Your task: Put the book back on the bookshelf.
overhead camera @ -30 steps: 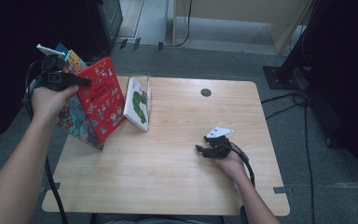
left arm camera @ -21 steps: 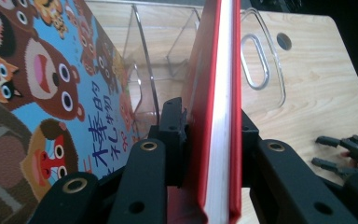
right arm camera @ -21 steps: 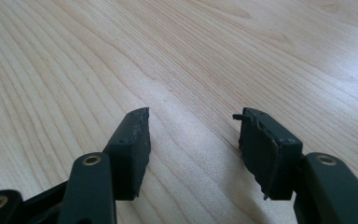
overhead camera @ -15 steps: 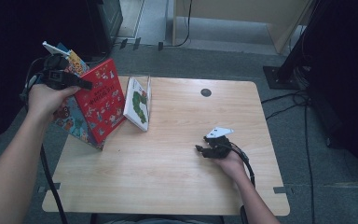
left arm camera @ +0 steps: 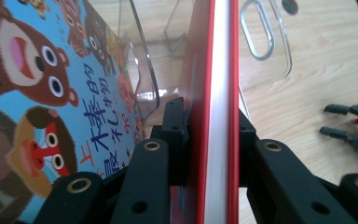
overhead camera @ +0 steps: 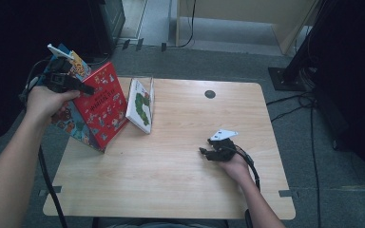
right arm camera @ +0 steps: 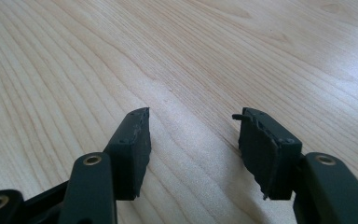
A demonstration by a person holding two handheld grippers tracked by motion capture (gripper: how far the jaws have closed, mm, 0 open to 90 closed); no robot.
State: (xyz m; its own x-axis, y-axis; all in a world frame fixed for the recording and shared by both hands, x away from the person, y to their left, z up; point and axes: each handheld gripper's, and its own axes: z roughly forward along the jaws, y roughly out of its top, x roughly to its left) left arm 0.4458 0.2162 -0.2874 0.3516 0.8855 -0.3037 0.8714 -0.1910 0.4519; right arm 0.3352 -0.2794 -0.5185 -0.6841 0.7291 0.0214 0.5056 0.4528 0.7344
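Note:
My left gripper [overhead camera: 86,89] [left arm camera: 209,119] is shut on the top edge of a red picture book [overhead camera: 100,108] [left arm camera: 221,70], which stands tilted at the table's left edge. A blue picture book with cartoon bears [overhead camera: 69,122] [left arm camera: 51,93] leans right behind it. To the right, a white book with a green caterpillar [overhead camera: 140,104] rests in a clear acrylic stand [overhead camera: 150,92] [left arm camera: 265,42]. My right gripper [overhead camera: 204,153] [right arm camera: 193,126] lies low over the wooden table [overhead camera: 171,185] [right arm camera: 121,46] at the right, open, with nothing between its pads. It shows too in the left gripper view [left arm camera: 349,128].
A small dark round hole [overhead camera: 210,94] sits near the table's far edge. Beyond the table are a grey floor, cables [overhead camera: 309,137] at the right and dark furniture legs [overhead camera: 285,76] at the back right.

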